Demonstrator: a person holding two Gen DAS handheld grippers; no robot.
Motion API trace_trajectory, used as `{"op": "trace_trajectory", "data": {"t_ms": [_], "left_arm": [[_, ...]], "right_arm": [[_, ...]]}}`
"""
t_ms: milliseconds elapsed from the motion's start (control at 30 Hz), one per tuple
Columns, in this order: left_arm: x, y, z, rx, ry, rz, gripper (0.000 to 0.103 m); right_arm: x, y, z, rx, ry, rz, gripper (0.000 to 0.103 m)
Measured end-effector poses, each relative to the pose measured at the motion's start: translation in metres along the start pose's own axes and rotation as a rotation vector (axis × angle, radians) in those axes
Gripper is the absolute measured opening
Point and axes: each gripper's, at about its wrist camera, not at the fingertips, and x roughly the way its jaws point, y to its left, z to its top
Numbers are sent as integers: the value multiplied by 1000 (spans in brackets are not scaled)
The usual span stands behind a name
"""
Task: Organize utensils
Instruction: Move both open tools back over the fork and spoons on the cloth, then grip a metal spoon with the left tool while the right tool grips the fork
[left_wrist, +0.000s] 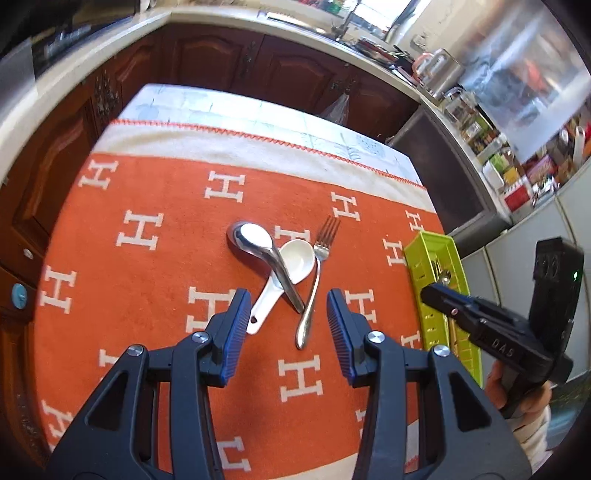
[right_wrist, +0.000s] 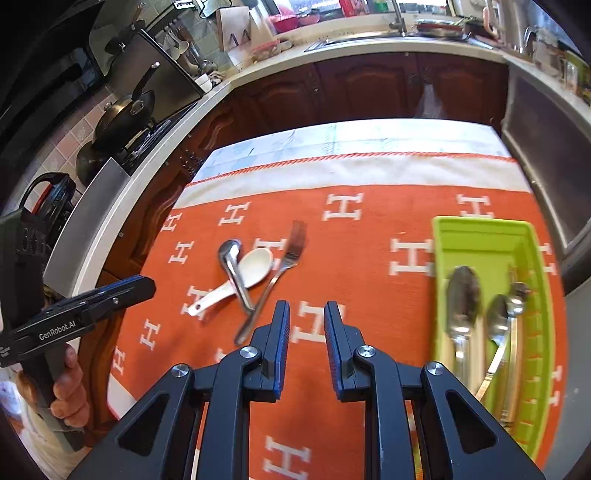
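Presently, left of the lime-green slotted plastic tray (right_wrist: 487, 236) already holding metal spoons: crossed steel ladle (left_wrist: 266, 258), white ceramic spoon (left_wrist: 291, 266), steel fork (left_wrist: 314, 280), unsorted; left gripper (left_wrist: 286, 314) spread over them, right gripper (right_wrist: 306, 325) parted, empty.

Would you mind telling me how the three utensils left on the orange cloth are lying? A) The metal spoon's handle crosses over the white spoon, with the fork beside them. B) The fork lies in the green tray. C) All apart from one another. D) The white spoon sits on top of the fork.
A: the metal spoon has its handle across the white spoon, and the fork lies alongside.
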Motion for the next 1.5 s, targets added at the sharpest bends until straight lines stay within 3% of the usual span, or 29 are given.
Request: {"op": "trace_trajectory", "data": {"t_ms": [333,467,600,933,967,1067,1133,1233,1300,1500], "left_arm": [[72,44,25,-198,70,-135,39],[100,49,27,-243,87,-185,39],[117,47,30,-263,88,-222,39],[154,36,32,-294,106,-269,39],[156,34,32,-296,104,-272,39],[164,31,31,-312,94,-274,34],[166,30,31,-317,86,-268,19],[167,29,31,-328,61,-256,4],[162,27,32,-313,29,-240,4],[140,17,36,-253,-16,-233,4]], "right_arm": [[80,-11,29,180,50,72,19],[107,-23,40,214,52,68,25],[129,-29,51,224,33,59,36],[172,-13,66,111,-24,3,36],[175,-10,67,93,-32,3,35],[181,-2,65,61,-30,18,18],[182,0,62,61,-37,33,15],[180,1,59,69,-47,47,13],[175,1,58,70,-64,63,2],[152,6,57,43,-117,76,1]]}}
